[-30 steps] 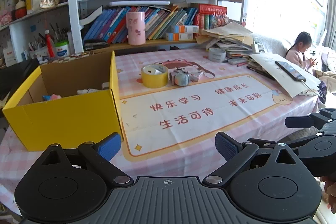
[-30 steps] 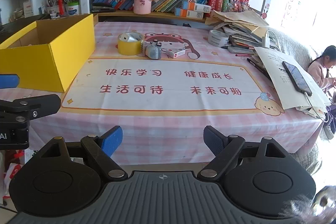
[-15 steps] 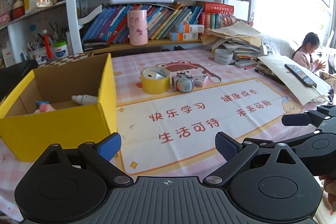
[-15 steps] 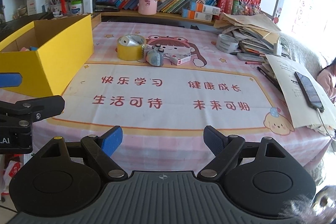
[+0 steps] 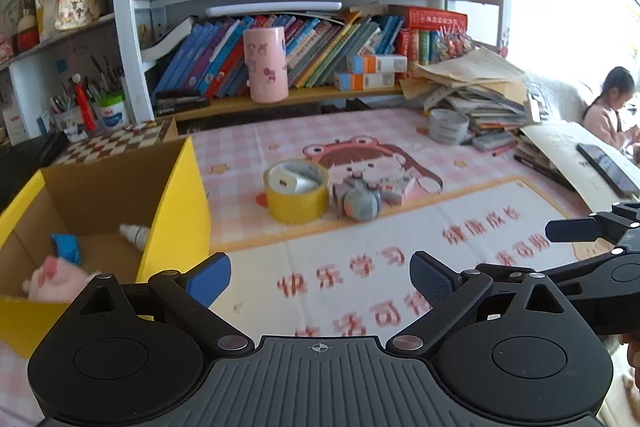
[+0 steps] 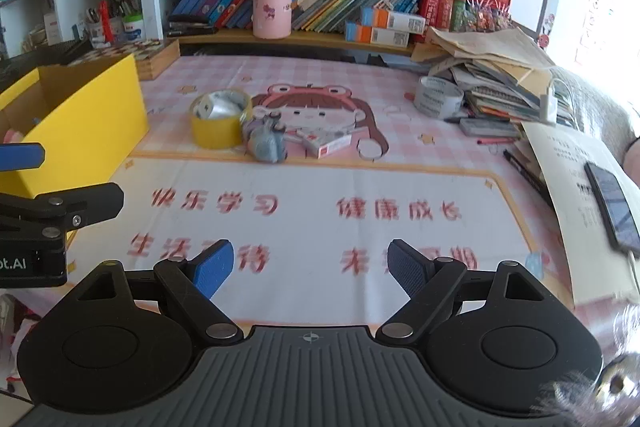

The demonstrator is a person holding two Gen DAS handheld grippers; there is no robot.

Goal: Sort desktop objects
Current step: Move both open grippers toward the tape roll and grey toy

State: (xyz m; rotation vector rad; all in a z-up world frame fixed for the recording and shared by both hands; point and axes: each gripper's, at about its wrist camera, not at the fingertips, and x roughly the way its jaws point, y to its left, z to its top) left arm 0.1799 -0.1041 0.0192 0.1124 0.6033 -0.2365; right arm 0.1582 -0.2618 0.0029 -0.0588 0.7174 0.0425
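Mat (image 6: 304, 187) reads 快乐学习, 健康成长, 生活可待. Left gripper (image 5: 320, 277) and right gripper (image 6: 310, 263) both gape, empty. Tape (image 6: 220, 125), grey toy (image 6: 266, 143) and small carton (image 6: 328, 145) lie mid-table; box (image 5: 176, 203) at left. Both views now closer to them than before.

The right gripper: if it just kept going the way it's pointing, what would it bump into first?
Probably the printed table mat, since the right gripper tilts down at bare mat. The grey toy and yellow tape roll lie farther on, left of its line; depth is unclear.
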